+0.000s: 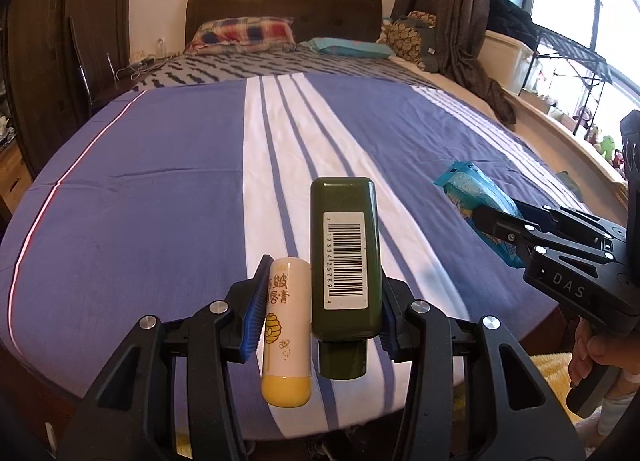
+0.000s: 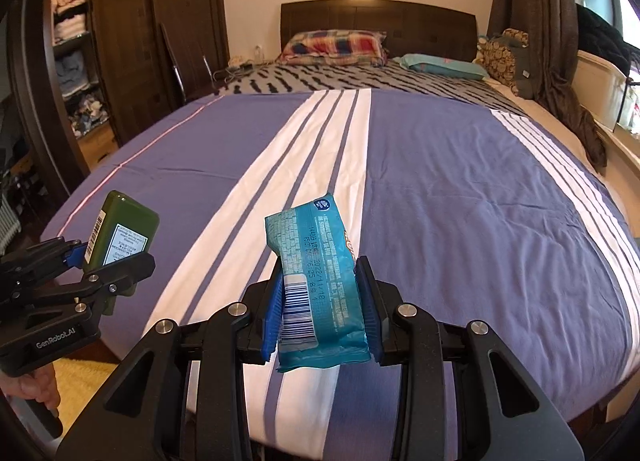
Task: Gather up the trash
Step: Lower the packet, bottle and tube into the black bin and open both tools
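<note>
My left gripper (image 1: 322,301) is shut on two things side by side: a white lip-balm tube with a yellow cap (image 1: 285,329) and a dark green bottle with a barcode label (image 1: 345,257), held above the bed's near edge. My right gripper (image 2: 322,301) is shut on a teal snack wrapper (image 2: 316,285), also held above the bed. The wrapper (image 1: 476,197) and the right gripper (image 1: 486,221) show at the right of the left wrist view. The green bottle (image 2: 120,229) and the left gripper (image 2: 104,257) show at the left of the right wrist view.
A bed with a purple and white striped cover (image 1: 160,181) fills both views. Pillows (image 1: 244,35) lie by the dark headboard (image 1: 280,5). A wardrobe with shelves (image 2: 76,41) stands at the left; a curtain (image 1: 460,21) and window sill with clutter (image 1: 560,101) at the right.
</note>
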### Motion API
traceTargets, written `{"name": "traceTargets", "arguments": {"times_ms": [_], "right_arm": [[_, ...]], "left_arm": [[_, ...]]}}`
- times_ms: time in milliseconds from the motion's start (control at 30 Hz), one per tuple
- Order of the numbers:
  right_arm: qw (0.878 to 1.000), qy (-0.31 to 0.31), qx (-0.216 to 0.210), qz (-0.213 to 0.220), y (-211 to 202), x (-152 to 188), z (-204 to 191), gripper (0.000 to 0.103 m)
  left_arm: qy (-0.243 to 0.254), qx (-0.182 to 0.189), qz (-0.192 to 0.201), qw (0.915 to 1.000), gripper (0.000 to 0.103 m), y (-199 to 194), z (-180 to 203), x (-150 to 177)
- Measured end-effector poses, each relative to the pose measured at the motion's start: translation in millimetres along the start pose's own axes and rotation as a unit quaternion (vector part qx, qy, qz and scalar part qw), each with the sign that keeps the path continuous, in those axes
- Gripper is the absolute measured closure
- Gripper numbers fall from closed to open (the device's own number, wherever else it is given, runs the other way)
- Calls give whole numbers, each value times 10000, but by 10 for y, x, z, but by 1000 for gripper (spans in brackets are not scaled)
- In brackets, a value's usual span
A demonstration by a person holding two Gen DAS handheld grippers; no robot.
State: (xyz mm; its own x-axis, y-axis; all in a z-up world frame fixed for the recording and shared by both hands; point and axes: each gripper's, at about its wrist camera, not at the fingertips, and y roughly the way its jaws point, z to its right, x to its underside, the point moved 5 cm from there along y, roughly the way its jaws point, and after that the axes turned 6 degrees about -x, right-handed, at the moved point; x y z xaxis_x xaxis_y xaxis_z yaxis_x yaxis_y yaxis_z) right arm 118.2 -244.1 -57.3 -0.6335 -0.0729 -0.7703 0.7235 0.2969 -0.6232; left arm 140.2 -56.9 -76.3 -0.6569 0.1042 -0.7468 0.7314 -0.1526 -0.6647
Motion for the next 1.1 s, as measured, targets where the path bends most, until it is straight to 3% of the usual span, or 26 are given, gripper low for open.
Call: {"name": "traceTargets", "arguments": {"times_ms": [333, 567, 800, 1100], "right_arm": [[9994, 125, 48, 305, -530, 431, -110, 68], [9995, 248, -79, 188, -604, 857, -147, 68], [9989, 412, -108, -196, -516, 1317, -112, 68], [9946, 550, -97, -871, -254, 1869, -78, 68]], "left_arm": [[140, 125, 169, 9997, 59, -461, 160, 382], [207, 168, 90, 9996, 59, -641, 222, 828], [243, 232, -279, 9990, 59, -579, 242, 1316], [205, 394, -1095, 9930, 59, -152, 219, 1945]]}}
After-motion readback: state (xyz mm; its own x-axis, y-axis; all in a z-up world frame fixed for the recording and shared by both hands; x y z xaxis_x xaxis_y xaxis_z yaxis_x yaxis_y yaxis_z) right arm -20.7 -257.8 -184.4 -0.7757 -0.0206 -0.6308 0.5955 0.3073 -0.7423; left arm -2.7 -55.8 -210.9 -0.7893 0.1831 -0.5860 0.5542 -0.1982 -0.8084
